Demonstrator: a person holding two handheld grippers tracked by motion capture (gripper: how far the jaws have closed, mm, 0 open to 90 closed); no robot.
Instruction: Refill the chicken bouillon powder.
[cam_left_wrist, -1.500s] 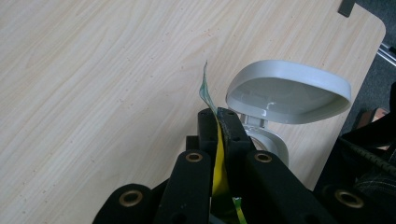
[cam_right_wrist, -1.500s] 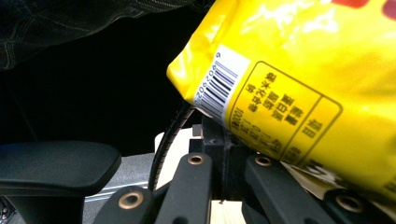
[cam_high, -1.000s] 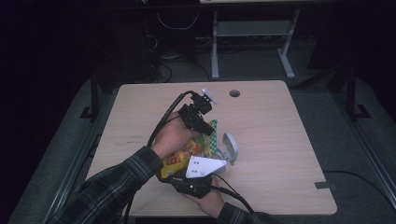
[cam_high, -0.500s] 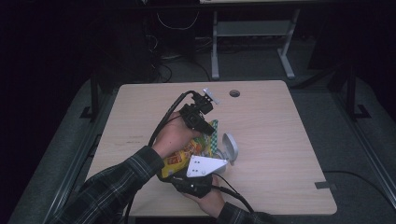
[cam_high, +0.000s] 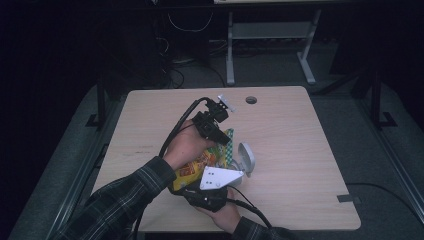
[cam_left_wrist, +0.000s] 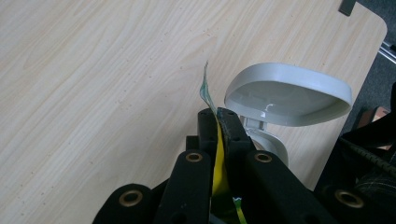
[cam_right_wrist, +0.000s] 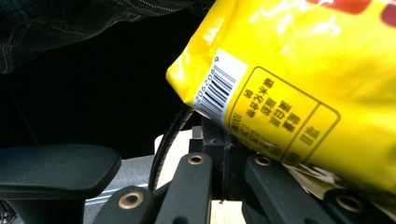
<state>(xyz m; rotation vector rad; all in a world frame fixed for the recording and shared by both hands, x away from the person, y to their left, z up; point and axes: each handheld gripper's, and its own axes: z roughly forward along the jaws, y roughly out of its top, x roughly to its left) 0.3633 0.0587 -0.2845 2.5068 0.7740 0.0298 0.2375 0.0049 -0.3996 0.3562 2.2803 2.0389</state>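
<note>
One yellow snack bag (cam_high: 200, 162) is held above the table (cam_high: 300, 130) between two grippers: the left gripper (cam_left_wrist: 217, 116) is clamped on its thin top edge, the right gripper (cam_right_wrist: 219, 135) closed under its bottom corner (barcode side showing). One grey bowl (cam_left_wrist: 287, 95) stands tilted just beside the bag.

1. The counter (cam_high: 300, 145) is a pale wood-grain top with rounded corners; a round cable hole (cam_high: 251, 100) sits near its far edge.
2. A dark strip of tape (cam_high: 347, 198) lies at the counter's near right corner.
3. The floor (cam_high: 380, 165) around it is grey carpet.
4. Beyond the far edge stands a light metal frame (cam_high: 270, 35) with splayed feet, and cables (cam_high: 187, 22) hang beside it.
5. The room is dim, darkest past the counter's left edge.
</note>
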